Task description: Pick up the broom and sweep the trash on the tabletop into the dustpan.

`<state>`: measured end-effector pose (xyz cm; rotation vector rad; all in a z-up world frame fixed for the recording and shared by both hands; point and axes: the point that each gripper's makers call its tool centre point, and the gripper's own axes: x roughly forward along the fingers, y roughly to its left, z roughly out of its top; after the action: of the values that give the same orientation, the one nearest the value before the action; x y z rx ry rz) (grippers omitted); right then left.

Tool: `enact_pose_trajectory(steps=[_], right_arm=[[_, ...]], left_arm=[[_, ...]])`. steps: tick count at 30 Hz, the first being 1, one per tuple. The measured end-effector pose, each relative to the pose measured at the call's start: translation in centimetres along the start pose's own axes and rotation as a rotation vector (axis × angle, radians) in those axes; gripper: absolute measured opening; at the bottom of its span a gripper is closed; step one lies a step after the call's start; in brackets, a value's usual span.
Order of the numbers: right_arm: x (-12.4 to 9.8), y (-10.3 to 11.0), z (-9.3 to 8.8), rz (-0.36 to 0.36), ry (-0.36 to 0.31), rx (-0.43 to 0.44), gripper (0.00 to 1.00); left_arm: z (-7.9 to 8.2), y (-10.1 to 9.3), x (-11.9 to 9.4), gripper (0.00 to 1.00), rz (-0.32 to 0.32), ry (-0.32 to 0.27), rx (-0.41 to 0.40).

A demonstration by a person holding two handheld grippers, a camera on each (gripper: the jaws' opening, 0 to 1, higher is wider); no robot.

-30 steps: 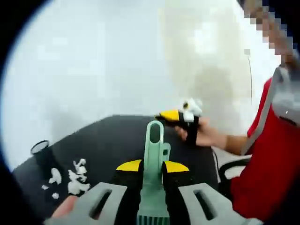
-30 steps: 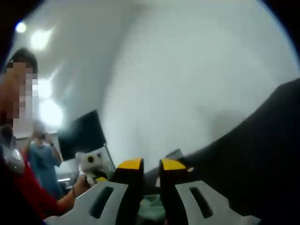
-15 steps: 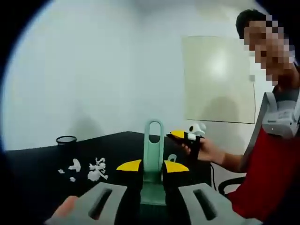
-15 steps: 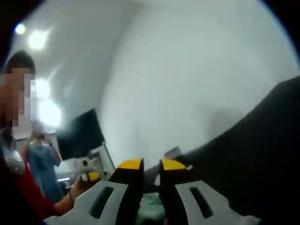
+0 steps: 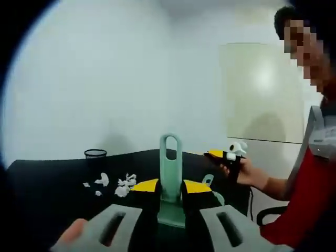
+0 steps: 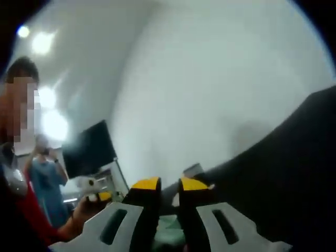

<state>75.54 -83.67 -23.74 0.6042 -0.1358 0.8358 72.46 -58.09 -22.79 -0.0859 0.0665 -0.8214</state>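
In the left gripper view the left hand-held gripper has its yellow-tipped jaws closed tight on a pale green broom handle, which rises straight up between them and ends in a looped hole. Just right of the jaws a small part of a second green piece shows; what it is cannot be told. Ahead and left, white trash scraps lie on the black counter, with a small black cup beyond them at the far edge. Farther right, the person's hand holds the other gripper.

In the right gripper view the right hand-held gripper has its jaws nearly together, with something green low between them; whether they grip it cannot be told. The counter lies right.
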Motion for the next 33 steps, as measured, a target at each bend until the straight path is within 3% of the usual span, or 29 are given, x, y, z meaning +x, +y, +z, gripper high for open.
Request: enact_pose_trajectory(steps=[6,13,21,33], right_arm=[[0.0,0.0,-0.1,0.001,0.003,-0.003,0.16],[0.0,0.1,0.0,0.004,0.003,-0.005,0.16],[0.0,0.3,0.1,0.013,-0.003,-0.003,0.16],[0.0,0.6,0.0,0.018,-0.002,-0.006,0.16]], left_arm=[[0.5,0.3,0.3,0.15,0.178,-0.078,-0.117],[0.8,1.2,0.1,0.13,0.377,-0.064,0.000],[1.2,1.6,-0.2,0.06,0.425,-0.071,0.057],[1.9,2.1,-1.0,0.07,0.391,-0.078,0.055]])
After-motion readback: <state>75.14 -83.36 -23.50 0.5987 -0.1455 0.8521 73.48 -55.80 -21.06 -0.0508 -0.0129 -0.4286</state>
